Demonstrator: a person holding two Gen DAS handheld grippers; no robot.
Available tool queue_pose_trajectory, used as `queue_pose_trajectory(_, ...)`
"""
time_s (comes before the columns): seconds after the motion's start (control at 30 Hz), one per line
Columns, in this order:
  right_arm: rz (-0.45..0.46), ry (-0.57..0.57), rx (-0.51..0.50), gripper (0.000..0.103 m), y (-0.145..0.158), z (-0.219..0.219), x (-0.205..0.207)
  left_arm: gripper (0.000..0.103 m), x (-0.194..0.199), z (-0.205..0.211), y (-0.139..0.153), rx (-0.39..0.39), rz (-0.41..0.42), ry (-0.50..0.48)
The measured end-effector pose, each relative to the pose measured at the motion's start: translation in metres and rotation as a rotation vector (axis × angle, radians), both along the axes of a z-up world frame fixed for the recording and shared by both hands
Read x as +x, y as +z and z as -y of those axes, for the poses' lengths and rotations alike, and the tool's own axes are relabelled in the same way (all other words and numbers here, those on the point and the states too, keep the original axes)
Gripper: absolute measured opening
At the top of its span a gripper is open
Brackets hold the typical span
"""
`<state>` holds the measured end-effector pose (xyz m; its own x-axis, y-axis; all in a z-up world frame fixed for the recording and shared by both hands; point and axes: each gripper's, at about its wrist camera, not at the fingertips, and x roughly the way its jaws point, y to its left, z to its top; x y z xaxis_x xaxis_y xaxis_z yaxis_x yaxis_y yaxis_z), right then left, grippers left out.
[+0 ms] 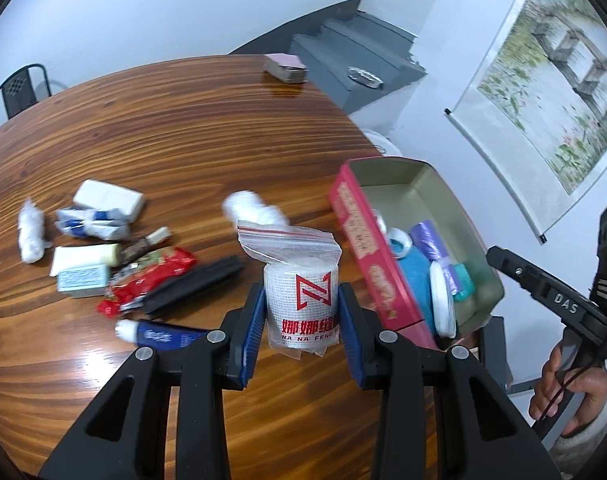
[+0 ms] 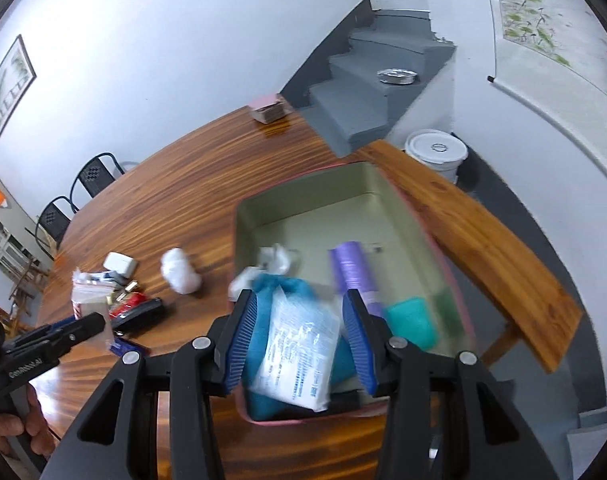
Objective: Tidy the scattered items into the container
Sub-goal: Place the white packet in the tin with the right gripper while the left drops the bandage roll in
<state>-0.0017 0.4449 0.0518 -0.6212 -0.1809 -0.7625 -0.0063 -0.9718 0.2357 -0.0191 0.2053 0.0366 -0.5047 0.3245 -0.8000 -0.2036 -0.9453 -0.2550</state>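
Observation:
My left gripper (image 1: 301, 292) is shut on a white roll in a zip bag (image 1: 303, 316) with a red logo, held above the wooden table (image 1: 183, 140), left of the red tin container (image 1: 363, 240). Scattered on the table lie a white box (image 1: 107, 200), a cotton wad (image 1: 31, 236), a red packet (image 1: 151, 280), a black case (image 1: 191, 288), a blue tube (image 1: 159, 336) and a white ball (image 1: 251, 208). My right gripper (image 2: 299, 298) is shut on a white plastic packet (image 2: 299, 352) over the container (image 2: 303, 200), which holds a teal cloth (image 2: 287, 288) and a purple roll (image 2: 351, 268).
A pink-topped card stack (image 1: 283, 66) sits at the table's far edge. Grey stairs (image 2: 363, 92) rise behind it. A wooden bench (image 2: 483, 248) and a white bucket (image 2: 435, 152) stand to the right of the table. Black chairs (image 2: 95, 172) stand at the left.

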Motion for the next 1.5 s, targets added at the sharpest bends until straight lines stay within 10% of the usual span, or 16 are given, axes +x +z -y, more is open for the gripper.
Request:
queue_pose_trajectory(0.57, 0.119, 0.148, -0.034, 0.049, -0.041, 0.002, 0.0, 0.038, -0.003, -0.058, 0.005, -0.035, 0.01, -0.076)
queue_pose_trajectory(0.9, 0.112, 0.05, 0.099, 0.05, -0.05, -0.019, 0.001, 0.039, -0.02, -0.104, 0.011, -0.054, -0.016, -0.17)
queue_pose_trajectory(1.13, 0.047, -0.005, 0.072, 0.071, -0.036, -0.035, 0.01, 0.041, -0.045, -0.14, 0.005, -0.061, 0.016, -0.206)
queue_pose_trajectory(1.27, 0.051, -0.03, 0.059, 0.072, -0.037, -0.039, 0.009, 0.063, -0.049, -0.149, 0.002, -0.027, 0.044, -0.221)
queue_pose_trajectory(1.5, 0.056, -0.007, 0.048, 0.072, -0.037, -0.029, 0.008, 0.068, -0.046, -0.128, 0.0, 0.015, 0.062, -0.156)
